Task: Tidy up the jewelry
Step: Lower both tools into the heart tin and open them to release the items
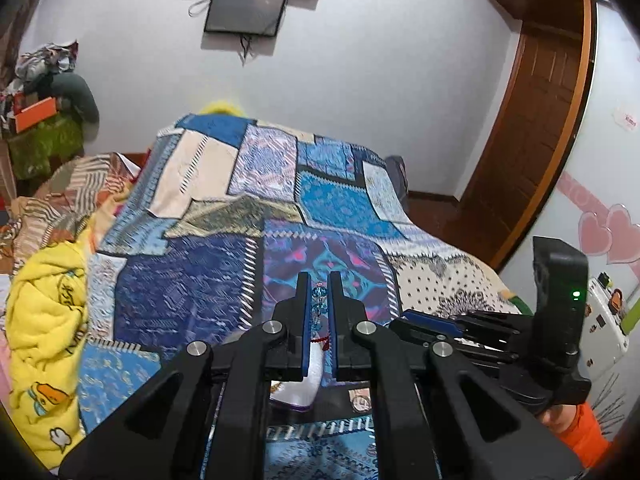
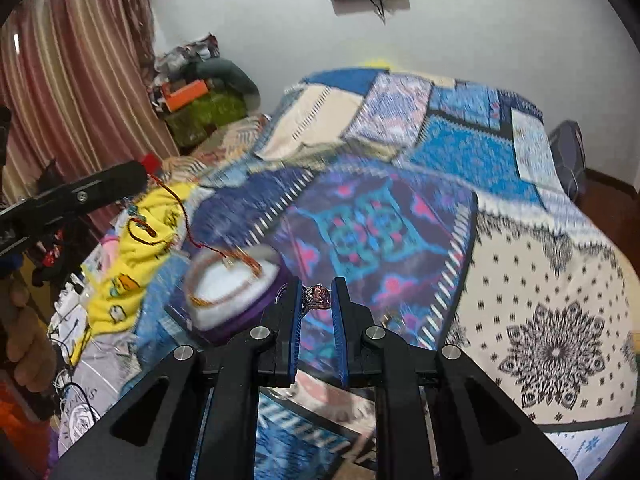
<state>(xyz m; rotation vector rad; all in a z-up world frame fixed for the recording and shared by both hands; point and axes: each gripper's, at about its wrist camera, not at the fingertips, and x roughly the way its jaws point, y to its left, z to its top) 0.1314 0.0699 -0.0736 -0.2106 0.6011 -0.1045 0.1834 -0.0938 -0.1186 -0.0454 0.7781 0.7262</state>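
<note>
My left gripper (image 1: 319,280) is shut on a blue beaded piece of jewelry (image 1: 318,305) with a red cord, held above the patchwork bedspread (image 1: 208,272). In the right wrist view the left gripper (image 2: 136,176) sits at the left with the red cord (image 2: 176,204) hanging down to a round jewelry box (image 2: 236,292) with a white cushion and purple rim. My right gripper (image 2: 316,284) is shut on a ring with a reddish stone (image 2: 318,297), just right of the box. The box also shows under my left fingers (image 1: 304,384).
A yellow blanket (image 1: 44,312) lies bunched at the left of the bed. A cluttered pile with an orange box (image 2: 186,94) stands by the curtain. A wooden door (image 1: 536,128) is at the right. The right gripper's body (image 1: 556,320) is close at the right.
</note>
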